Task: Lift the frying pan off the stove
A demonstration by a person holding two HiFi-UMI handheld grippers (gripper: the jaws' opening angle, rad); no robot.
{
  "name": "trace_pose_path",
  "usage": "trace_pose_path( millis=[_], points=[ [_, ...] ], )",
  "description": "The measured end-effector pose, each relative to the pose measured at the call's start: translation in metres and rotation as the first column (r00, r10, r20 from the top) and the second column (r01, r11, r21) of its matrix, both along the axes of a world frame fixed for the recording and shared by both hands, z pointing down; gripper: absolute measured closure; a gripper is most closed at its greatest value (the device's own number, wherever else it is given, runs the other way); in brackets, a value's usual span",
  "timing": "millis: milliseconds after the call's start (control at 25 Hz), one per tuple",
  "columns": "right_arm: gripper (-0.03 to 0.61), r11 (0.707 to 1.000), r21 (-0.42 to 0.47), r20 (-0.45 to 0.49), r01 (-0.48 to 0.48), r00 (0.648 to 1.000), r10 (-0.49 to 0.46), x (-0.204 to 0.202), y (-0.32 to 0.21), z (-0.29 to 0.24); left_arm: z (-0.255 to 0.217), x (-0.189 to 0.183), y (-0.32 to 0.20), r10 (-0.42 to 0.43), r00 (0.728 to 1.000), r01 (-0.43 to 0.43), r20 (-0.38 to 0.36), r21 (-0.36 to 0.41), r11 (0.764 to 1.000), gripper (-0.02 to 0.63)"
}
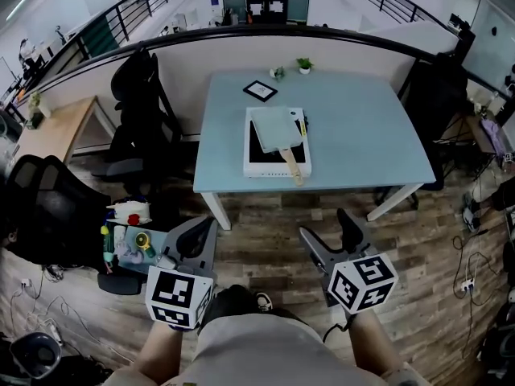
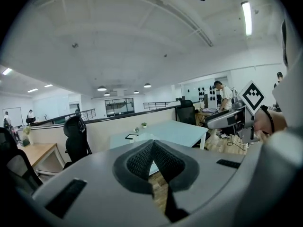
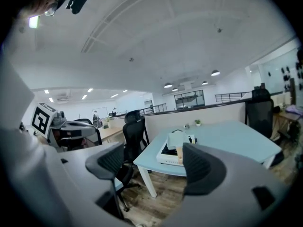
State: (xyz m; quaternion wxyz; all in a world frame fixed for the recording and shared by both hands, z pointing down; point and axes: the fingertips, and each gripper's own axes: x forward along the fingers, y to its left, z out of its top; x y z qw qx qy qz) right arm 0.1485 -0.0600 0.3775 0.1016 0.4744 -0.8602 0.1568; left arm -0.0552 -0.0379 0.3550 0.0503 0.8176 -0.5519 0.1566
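Blue table (image 1: 362, 135) in office, frying pan (image 1: 275, 129) on white stove (image 1: 278, 170), left gripper (image 1: 209, 225) fingers together, right gripper (image 1: 323, 223) fingers apart

I held two grippers, one in each hand: the left gripper (image 1: 203, 227) and the right gripper (image 1: 328, 228). Ahead I counted one table (image 1: 362, 135), and on it one stove (image 1: 256, 167), one pan (image 1: 273, 129), one black frame (image 1: 260, 90) and two small plants (image 1: 304, 65). I saw three black chairs (image 1: 141, 95), one to the table's left, one to its right and one nearer me on my left. There was also one wooden desk (image 1: 56, 131) and one bin (image 1: 121, 257) of toys
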Motion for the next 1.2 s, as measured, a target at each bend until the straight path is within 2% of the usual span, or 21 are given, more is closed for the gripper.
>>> trace_pose_path(
  millis=[240,440,640,880,1200],
  points=[
    [0.201,0.995,-0.097,-0.04,-0.012,0.999,0.008,-0.006,-0.046,0.036,0.025,-0.005,-0.042,-0.004,1.0,0.005,0.008,-0.05,0.999,0.612],
    [0.201,0.988,-0.15,-0.063,-0.028,0.998,0.019,-0.012,-0.082,0.058,0.043,-0.006,-0.085,0.018,0.999,-0.021,-0.034,-0.079,0.997,0.612],
    [0.202,0.978,-0.207,-0.089,-0.039,0.996,0.02,-0.019,-0.122,0.078,0.064,-0.011,-0.133,0.05,0.999,-0.052,-0.014,-0.125,0.991,0.612],
    [0.201,0.953,-0.296,-0.121,-0.07,0.992,0.035,-0.031,-0.176,0.107,0.096,-0.016,-0.19,0.101,0.995,-0.099,0.0,-0.194,0.976,0.612],
    [0.199,0.901,-0.423,-0.21,-0.095,0.978,0.004,-0.04,-0.24,0.153,0.15,-0.04,-0.252,0.144,0.99,-0.136,0.002,-0.316,0.939,0.612]
  ],
)
